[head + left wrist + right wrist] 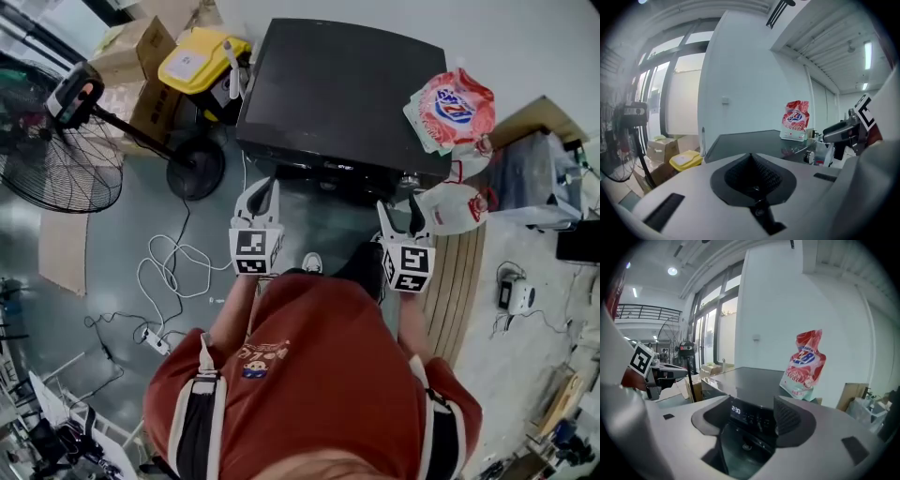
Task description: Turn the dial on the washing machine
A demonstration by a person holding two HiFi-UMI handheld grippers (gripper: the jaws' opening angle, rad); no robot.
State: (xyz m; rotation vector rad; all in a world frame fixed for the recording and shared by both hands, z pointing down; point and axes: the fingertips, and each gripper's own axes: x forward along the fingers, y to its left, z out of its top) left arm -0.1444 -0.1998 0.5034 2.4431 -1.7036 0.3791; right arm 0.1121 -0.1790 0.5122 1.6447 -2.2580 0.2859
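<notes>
The washing machine (337,89) is a dark, flat-topped box straight ahead of me. Its front control panel (750,414) shows a lit display reading 2:30. A small round knob that looks like the dial (809,157) sits at the panel's right end. My left gripper (268,190) is shut and empty, hovering just in front of the panel's left part. My right gripper (400,214) is open and empty in front of the panel's right part. In the right gripper view the right gripper (752,420) frames the panel between its pads, apart from it.
A red-and-white detergent bag (452,105) stands on the machine's right rear corner, and another bag (456,206) lies beside the machine. A standing fan (66,141), a yellow bin (199,58), cardboard boxes (136,56) and floor cables (169,272) are to the left. A wooden board (459,277) lies to the right.
</notes>
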